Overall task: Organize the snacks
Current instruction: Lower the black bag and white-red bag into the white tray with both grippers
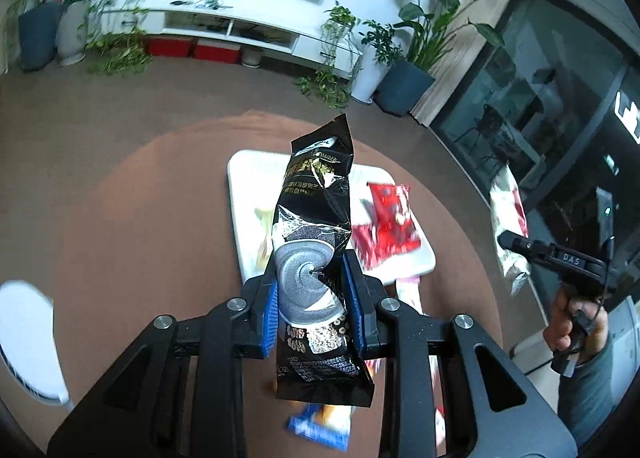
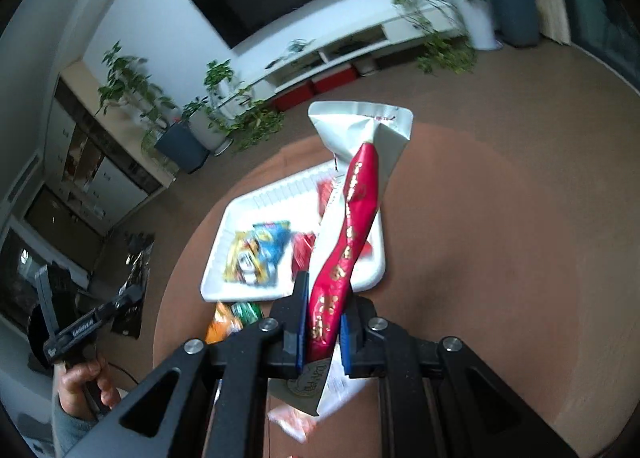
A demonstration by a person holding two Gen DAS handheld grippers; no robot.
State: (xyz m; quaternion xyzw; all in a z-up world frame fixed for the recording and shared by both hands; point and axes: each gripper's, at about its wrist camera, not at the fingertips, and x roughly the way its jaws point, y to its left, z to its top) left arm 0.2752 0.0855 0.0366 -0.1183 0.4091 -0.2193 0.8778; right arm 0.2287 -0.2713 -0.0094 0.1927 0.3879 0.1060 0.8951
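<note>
- Left gripper (image 1: 312, 294) clamps one black snack bag (image 1: 316, 226) above the white tray (image 1: 240, 178).
- Right gripper (image 2: 324, 322) pinches one white-and-red packet (image 2: 356, 218) above the tray too.
- Partly done, I judge: about three packets lie in the tray; a few sit just beside it on the round table (image 1: 140, 218).

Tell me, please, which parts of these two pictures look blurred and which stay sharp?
Left wrist view: the black snack packet in the left tool is sharp; the red packet on the white tray is smeared. Right wrist view: the red-and-white packet in the right tool is crisp; the tray's snacks are blurred.
</note>
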